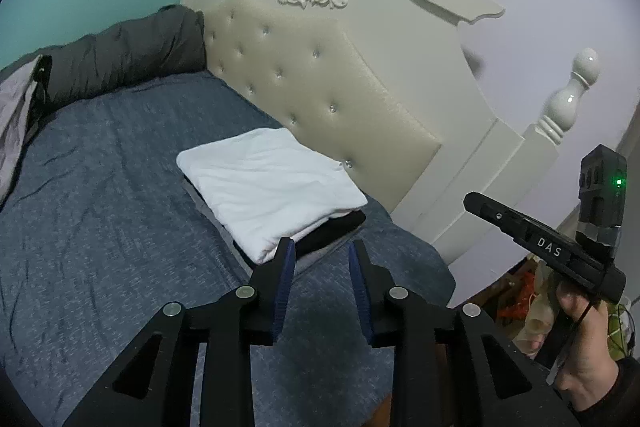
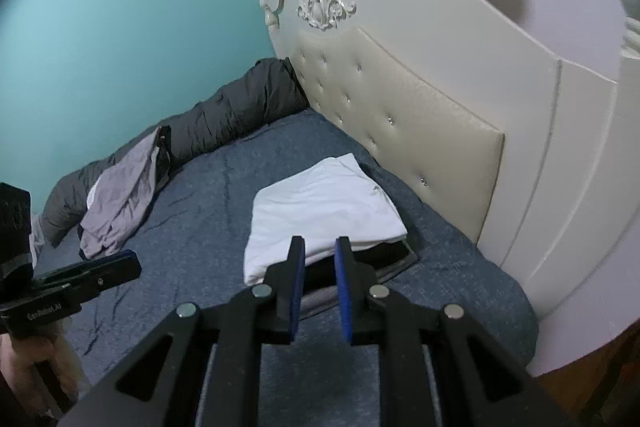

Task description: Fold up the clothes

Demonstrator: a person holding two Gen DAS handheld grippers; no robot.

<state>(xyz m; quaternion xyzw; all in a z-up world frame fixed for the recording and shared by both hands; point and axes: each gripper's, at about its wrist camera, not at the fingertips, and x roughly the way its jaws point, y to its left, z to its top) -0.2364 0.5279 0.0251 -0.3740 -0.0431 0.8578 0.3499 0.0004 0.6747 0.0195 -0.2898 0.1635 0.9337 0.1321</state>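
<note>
Left gripper [image 1: 322, 247] hovers above blue bedspread [image 1: 100, 227], jaws parted, nothing between; right gripper [image 2: 320, 245] same, released, empty. Just ahead: folded white garment [image 2: 324, 211] tops small stack, black garment [image 2: 384, 253] under it, grey one [image 2: 320, 301] at bottom. Stack sits near cream tufted headboard [image 2: 420, 115]. Farther left, crumpled lilac clothes [image 2: 120, 191] against dark grey duvet roll [image 2: 236, 107] along teal wall [image 2: 140, 7]

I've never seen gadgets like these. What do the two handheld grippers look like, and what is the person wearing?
Each gripper, left and right, is a black frame with triangular cut-outs, silver round rivets and two fingers faced with ribbed blue pads. Seen side-on, the right one is marked "DAS" and carries a black box with a green light. A dark sleeve shows at the wrist.
</note>
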